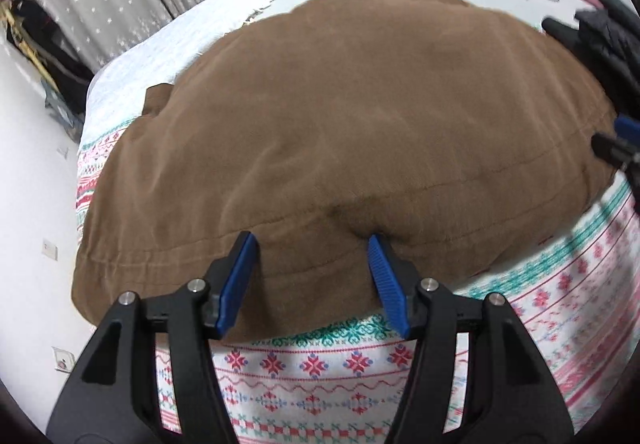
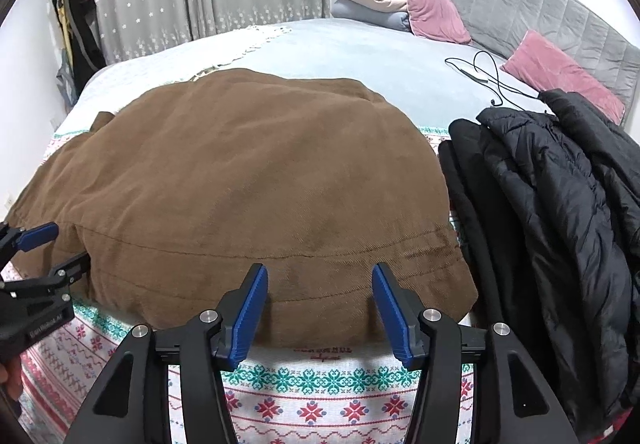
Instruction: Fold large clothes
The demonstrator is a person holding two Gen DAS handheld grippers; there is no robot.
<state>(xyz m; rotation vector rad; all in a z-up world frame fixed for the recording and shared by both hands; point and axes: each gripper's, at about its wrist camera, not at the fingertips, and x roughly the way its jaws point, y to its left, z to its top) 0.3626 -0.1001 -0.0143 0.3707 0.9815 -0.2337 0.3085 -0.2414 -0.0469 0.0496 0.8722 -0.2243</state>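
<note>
Hovering wide open and empty at the near hem, the left gripper [image 1: 312,244] and right gripper [image 2: 318,272] could pinch only the top layer of the thick brown corduroy garment [image 2: 248,180] lying on the patterned bed blanket [image 2: 320,396], dragging it askew.

The brown garment [image 2: 240,180] fills the middle of the bed [image 2: 340,52], with open grey bedspread beyond it. A black jacket pile [image 2: 560,204] crowds its right edge; a cable [image 2: 488,80] lies farther back.
</note>
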